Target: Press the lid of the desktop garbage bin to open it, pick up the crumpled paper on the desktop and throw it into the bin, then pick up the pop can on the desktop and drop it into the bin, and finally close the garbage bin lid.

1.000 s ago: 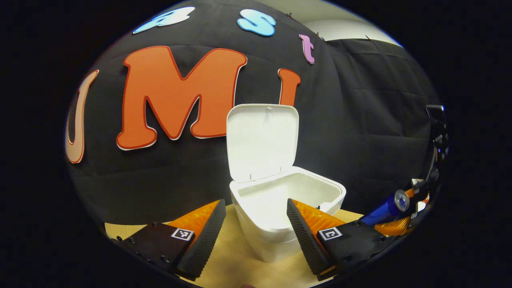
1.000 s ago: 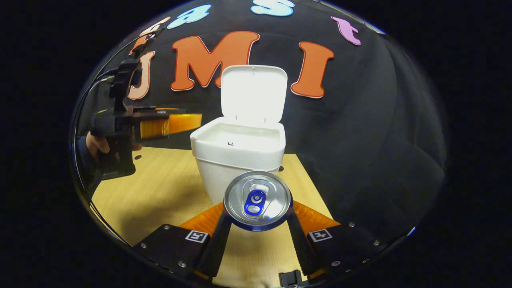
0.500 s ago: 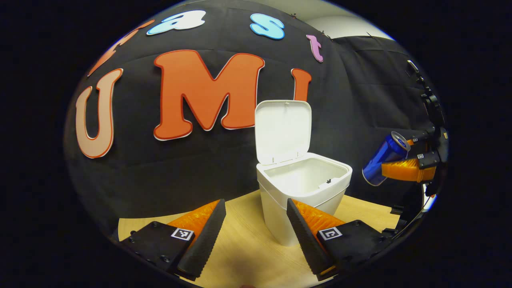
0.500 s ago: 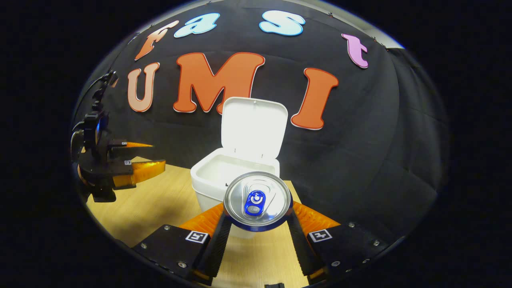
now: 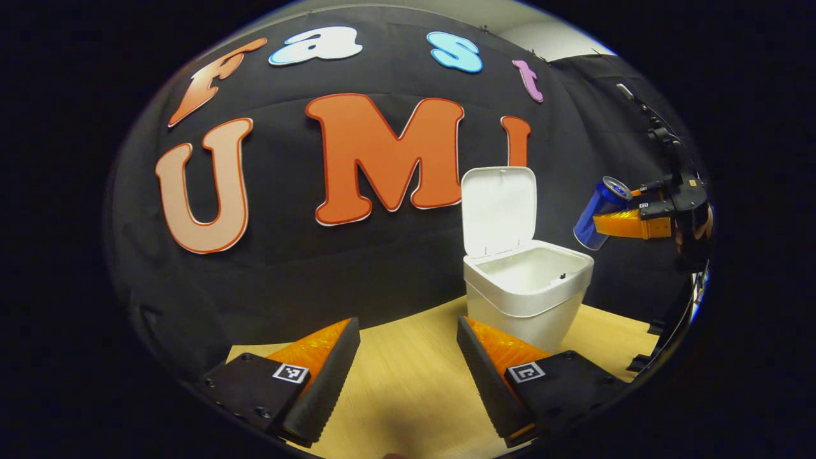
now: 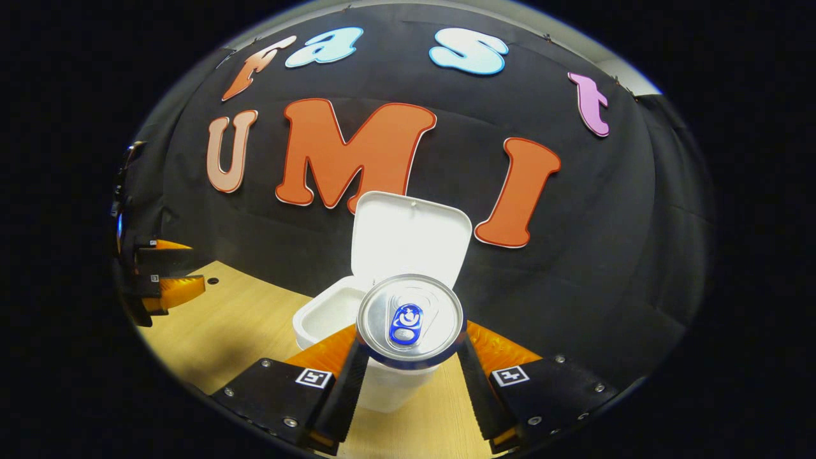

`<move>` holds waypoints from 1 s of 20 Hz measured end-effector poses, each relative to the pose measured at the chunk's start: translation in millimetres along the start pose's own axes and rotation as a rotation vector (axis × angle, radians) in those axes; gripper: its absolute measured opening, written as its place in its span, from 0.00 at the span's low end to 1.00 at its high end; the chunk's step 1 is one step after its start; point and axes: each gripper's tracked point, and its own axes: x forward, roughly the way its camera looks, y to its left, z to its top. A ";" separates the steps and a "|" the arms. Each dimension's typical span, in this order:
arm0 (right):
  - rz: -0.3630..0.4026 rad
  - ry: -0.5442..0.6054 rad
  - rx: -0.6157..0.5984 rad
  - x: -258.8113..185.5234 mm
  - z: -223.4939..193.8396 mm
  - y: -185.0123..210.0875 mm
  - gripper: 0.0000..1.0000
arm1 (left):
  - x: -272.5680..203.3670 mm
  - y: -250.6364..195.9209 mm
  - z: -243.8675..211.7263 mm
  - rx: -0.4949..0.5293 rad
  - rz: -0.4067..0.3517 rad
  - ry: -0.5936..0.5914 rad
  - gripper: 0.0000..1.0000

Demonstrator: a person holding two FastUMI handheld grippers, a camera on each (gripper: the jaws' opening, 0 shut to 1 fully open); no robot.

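The right tongs point(image 6: 408, 373) grip a smooth cylindrical pop can point(image 6: 409, 319), its ribbed fingers pressed on either side, while the left tongs point(image 5: 408, 366) stand agape and empty above the pale wood-grain bench point(image 5: 408, 389). Ahead of and below the right tongs sits the white, round-cornered plastic bin point(image 6: 331, 319), its flat lid point(image 6: 408, 239) raised upright at the back; from the left tongs it lies forward and to the right. The can's long axis runs along the right tongs' fingers, its silver top and pull tab facing back toward the camera; any writing on it is too small to read.
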 end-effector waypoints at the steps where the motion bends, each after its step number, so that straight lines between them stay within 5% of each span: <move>1: 0.004 0.005 -0.005 5.6 -0.6 0.4 0.76 | -6.0 5.9 0.2 0.001 0.021 -0.001 0.97; 20: 0.097 0.127 0.019 88.6 -43.6 45.4 0.76 | -105.3 70.2 -15.5 -0.082 0.299 0.003 0.97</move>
